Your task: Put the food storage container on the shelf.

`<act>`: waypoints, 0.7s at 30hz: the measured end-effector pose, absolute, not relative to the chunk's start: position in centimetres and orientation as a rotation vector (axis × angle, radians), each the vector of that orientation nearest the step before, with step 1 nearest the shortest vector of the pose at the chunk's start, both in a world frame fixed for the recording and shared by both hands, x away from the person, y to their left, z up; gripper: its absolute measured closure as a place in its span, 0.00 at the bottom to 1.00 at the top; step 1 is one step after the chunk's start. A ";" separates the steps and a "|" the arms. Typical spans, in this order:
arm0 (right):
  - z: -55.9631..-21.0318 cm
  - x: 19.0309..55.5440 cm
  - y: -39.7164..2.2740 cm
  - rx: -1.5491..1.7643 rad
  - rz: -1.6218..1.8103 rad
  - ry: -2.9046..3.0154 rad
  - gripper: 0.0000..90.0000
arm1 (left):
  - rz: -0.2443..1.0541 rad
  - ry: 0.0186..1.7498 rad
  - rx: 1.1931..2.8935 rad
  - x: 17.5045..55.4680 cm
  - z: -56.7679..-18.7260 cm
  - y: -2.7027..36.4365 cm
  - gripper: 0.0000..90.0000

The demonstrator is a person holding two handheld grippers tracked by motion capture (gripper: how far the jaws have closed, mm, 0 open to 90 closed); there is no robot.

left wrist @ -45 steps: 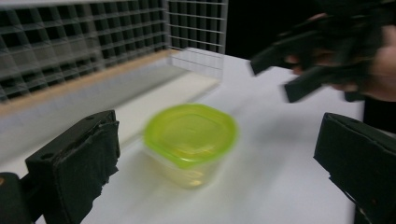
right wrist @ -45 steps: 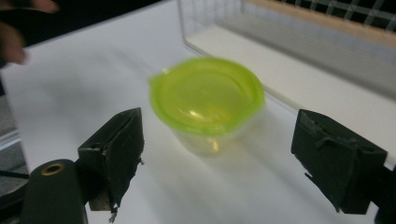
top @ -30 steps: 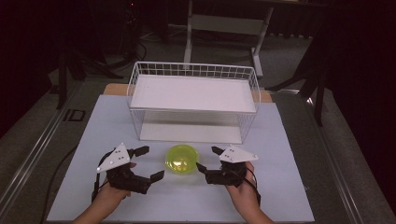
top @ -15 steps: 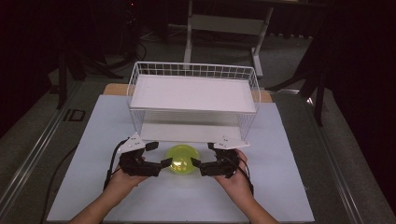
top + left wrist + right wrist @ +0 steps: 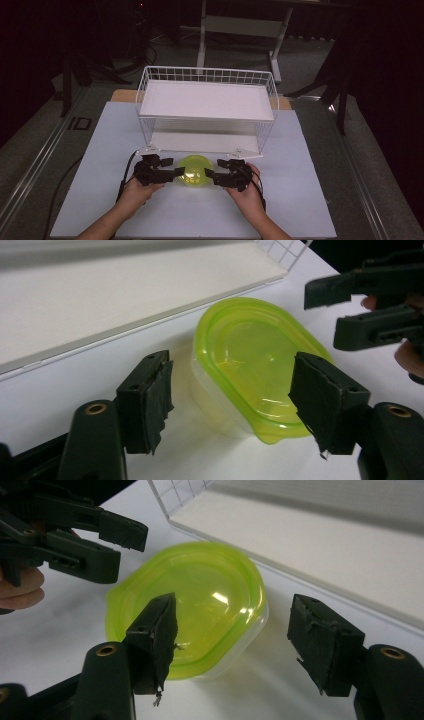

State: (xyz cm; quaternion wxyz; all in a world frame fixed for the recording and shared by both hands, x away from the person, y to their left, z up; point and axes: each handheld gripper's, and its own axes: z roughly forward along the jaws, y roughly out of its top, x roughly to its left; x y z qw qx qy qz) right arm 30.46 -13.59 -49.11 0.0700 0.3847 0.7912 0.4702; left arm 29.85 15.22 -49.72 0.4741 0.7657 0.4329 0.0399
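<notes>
The high view showed the white rectangular table mat (image 5: pixel 300 200) with bare surface to the left, to the right and in front of the work area. The white wire-mesh two-shelf rack (image 5: pixel 207 107) closed off the far side. The round clear plastic container with a yellow-green lid (image 5: pixel 194 172) sat on the mat just in front of the rack's lower shelf, between the two tools.

The left gripper (image 5: pixel 172 167) approached the container from the left and the right gripper (image 5: pixel 212 172) from the right, each with its tips at the lid's rim. The narrow strip between container and rack left little room on the far side.

In the left gripper view, the jaws had just been closing and stood partly open. The container (image 5: pixel 250 365) lay between and ahead of them, and neither pad pressed on it. In the right gripper view, the jaws had likewise been closing and were parted. One jaw overlapped the lid (image 5: pixel 195 600); contact could not be confirmed. Neither gripper grasped anything.
</notes>
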 end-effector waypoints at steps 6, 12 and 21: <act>-49.9 30.7 -13.3 1.220 1.399 2.397 0.46 | 0.027 1.111 1.872 30.2 -50.3 15.1 0.52; -50.2 30.7 -13.2 1.212 1.382 2.440 0.61 | -0.002 1.099 1.889 30.0 -50.9 15.1 0.65; -50.2 30.2 -13.6 1.227 1.405 2.465 0.70 | -0.002 1.083 1.897 28.9 -50.5 14.7 0.74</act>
